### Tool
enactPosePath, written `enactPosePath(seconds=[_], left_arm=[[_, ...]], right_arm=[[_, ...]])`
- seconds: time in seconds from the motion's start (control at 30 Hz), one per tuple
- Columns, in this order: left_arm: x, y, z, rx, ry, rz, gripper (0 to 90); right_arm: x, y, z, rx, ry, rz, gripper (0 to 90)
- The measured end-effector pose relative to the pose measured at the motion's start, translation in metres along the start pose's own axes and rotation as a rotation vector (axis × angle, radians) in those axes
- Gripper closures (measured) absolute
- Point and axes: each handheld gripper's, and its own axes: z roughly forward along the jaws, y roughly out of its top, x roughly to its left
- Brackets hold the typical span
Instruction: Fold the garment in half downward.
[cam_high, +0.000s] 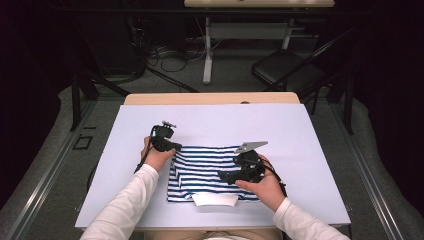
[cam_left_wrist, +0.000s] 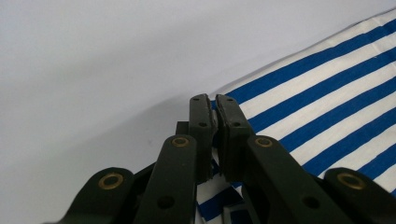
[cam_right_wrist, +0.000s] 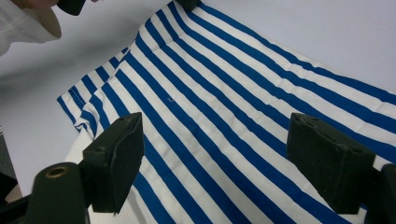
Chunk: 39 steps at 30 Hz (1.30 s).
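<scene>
Left gripper (cam_left_wrist: 214, 105) pinches the striped cloth's (cam_high: 205, 170) corner — right gripper (cam_right_wrist: 215, 158) gapes above it.

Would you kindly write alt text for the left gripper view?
The left gripper has its two black fingers pinched shut on the edge of a blue-and-white striped cloth. The cloth lies on a pale table and runs off to the right.

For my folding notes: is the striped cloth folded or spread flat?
Folded. The blue-and-white striped cloth lies as a compact rectangle on the table, with layered edges at its left side.
</scene>
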Motion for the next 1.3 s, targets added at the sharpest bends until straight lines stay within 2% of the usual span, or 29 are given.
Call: enactPosePath(seconds=[0.07,0.17,0.33,0.47,0.67,0.77,1.07,1.3], left_arm=[[0.000,0.000,-0.001,-0.005,0.000,0.003,86.3],[0.001,-0.001,-0.002,-0.021,-0.008,-0.015,86.6],[0.001,-0.002,-0.002,-0.019,-0.006,-0.010,86.8],[0.000,-0.003,-0.002,-0.030,-0.006,-0.024,86.8],[0.003,-0.007,-0.003,-0.053,-0.032,-0.053,87.0],[0.005,-0.007,-0.002,-0.042,-0.036,-0.046,87.0],[0.007,-0.008,-0.008,-0.068,-0.058,-0.053,87.0],[0.009,-0.009,-0.006,-0.062,-0.062,-0.054,87.1]], right_arm=[[0.002,0.001,0.001,0.003,0.004,-0.002,18.8],[0.005,0.002,0.003,0.003,0.013,-0.002,18.8],[0.010,0.003,0.007,0.007,0.025,-0.008,18.8],[0.014,0.006,0.010,0.005,0.033,-0.013,18.8],[0.025,0.010,0.014,0.001,0.049,-0.031,18.8],[0.030,0.012,0.018,0.001,0.053,-0.042,18.8],[0.048,0.017,0.030,0.004,0.089,-0.051,18.8],[0.064,0.020,0.044,0.010,0.114,-0.065,16.1]])
